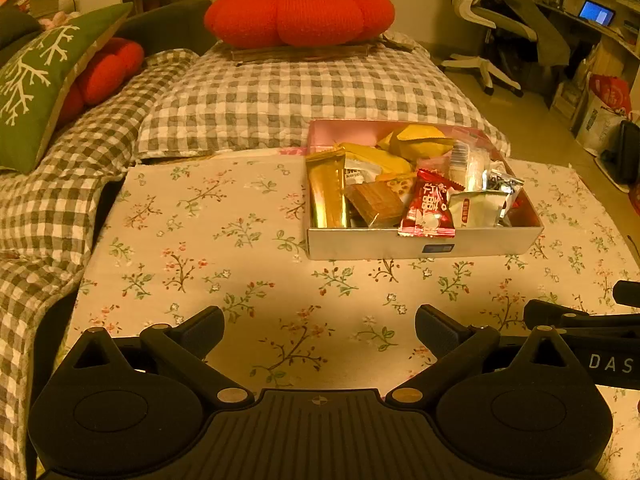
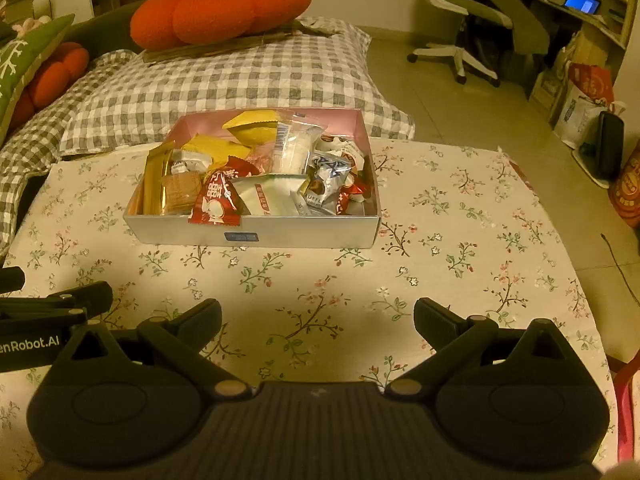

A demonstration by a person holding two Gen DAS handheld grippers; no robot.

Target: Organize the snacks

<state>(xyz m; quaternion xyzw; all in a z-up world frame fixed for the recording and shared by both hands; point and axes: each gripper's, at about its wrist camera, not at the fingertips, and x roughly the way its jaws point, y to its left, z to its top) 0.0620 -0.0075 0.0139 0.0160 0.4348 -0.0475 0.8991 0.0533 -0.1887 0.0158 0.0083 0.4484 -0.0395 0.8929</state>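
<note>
Snacks, status check:

**A:** Snacks in mixed foil and plastic wrappers (image 2: 256,168) all sit heaped inside the shallow rectangular cardboard box with the pink lining (image 2: 256,236), which rests on the cream floral tablecloth (image 2: 460,240). None lies loose on the cloth that I can see. Your left gripper (image 1: 320,330) and right gripper (image 2: 318,320) both hover low over bare cloth, short of the box, each spread wide and carrying nothing.

**B:** So which step do you log as current?

**A:** My judgement: either a tidy-up inside the box, or the end of the job. Note the red crinkled wrapper with white characters (image 2: 216,200): it leans on the near wall, its lower seam hanging over the rim. It is the one most likely to slide out.

**B:** How should I take it?

**A:** Go in with your right gripper, since the box lies straight ahead in its view. Approach from above, not from the front, so you do not shove the box across the cloth. Pinch the wrapper by its crimped upper edge; the filled middle will likely crush or slip. Lay it flat towards the centre.

**B:** And the left?

**A:** Rest it beside the box's left wall to steady it, near the long gold foil bar (image 1: 326,192). Whether the heap beneath has room, I cannot tell.
</note>
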